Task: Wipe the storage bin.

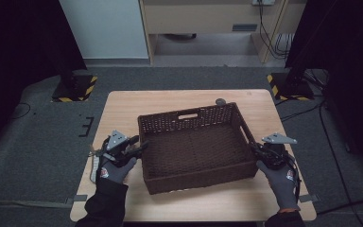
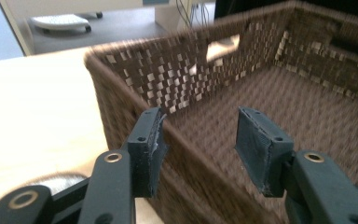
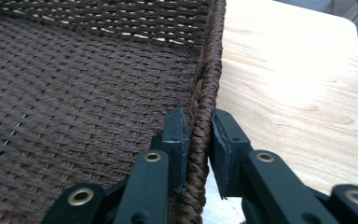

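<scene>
- A dark brown woven wicker basket (image 1: 196, 156) sits on the light wooden counter (image 1: 123, 106), roughly at its middle, turned a little askew; slot handles are cut into its far wall and its right wall.
- The right tongs (image 1: 255, 150) meet the basket's right wall near the front corner. In the right gripper view the right tongs (image 3: 199, 149) straddle the braided rim (image 3: 209, 93), one pad inside the basket and one outside, both pressed against the weave: clamped onto the rim.
- The left tongs (image 1: 141, 147) reach the basket's left wall from the counter side. In the left gripper view the left tongs (image 2: 200, 144) stand about half open; the left wall's rim runs between the jaws, the outer pad lying right against the wall's outside, the inner pad hanging clear above the basket's floor. No grip on this side.
- Each gripper is held by a grey-gloved hand; the left hand (image 1: 116, 170) and the right hand (image 1: 281, 182) come up from the near edge of the counter.
- A small grey round object (image 1: 220, 101) lies on the counter just behind the basket's far right corner.
</scene>
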`<action>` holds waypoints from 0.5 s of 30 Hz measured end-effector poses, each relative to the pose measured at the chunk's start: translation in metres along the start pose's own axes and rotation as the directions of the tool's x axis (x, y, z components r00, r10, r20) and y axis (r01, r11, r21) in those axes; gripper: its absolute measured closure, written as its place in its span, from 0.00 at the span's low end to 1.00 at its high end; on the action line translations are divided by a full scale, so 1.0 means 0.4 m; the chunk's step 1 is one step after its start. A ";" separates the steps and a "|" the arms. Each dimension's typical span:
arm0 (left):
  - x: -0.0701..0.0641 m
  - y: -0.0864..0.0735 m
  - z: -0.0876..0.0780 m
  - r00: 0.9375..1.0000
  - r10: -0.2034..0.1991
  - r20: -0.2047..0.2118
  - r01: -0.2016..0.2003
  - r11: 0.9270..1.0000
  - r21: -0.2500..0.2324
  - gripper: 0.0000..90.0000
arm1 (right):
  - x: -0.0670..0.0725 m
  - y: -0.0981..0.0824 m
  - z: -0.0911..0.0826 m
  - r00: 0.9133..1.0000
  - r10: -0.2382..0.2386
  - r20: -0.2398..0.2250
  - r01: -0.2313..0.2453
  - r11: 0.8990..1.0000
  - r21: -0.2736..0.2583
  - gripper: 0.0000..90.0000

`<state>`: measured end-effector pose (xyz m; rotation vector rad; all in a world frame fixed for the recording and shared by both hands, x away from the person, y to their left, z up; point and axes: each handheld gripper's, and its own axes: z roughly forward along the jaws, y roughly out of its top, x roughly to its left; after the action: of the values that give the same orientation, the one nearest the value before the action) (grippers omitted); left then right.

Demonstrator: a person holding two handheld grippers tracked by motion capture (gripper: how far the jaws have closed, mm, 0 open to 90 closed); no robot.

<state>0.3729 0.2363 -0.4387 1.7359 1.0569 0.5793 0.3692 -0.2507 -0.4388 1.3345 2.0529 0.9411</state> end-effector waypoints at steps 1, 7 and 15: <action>0.007 0.006 0.000 1.000 -0.003 -0.006 0.003 1.000 -0.005 0.55 | -0.002 0.002 0.004 1.000 0.004 0.006 -0.004 1.000 -0.004 0.86; 0.015 -0.025 0.044 1.000 -0.010 -0.003 0.010 0.999 0.046 0.56 | -0.006 0.003 0.030 1.000 -0.008 0.030 0.007 1.000 0.007 0.83; 0.009 -0.029 0.035 1.000 -0.005 -0.009 0.005 0.999 0.037 0.57 | -0.012 -0.002 -0.009 1.000 0.022 0.023 -0.021 0.999 -0.043 0.67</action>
<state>0.3809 0.2340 -0.4553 1.7638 1.0843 0.5684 0.3682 -0.2564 -0.4369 1.3413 1.9941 0.9686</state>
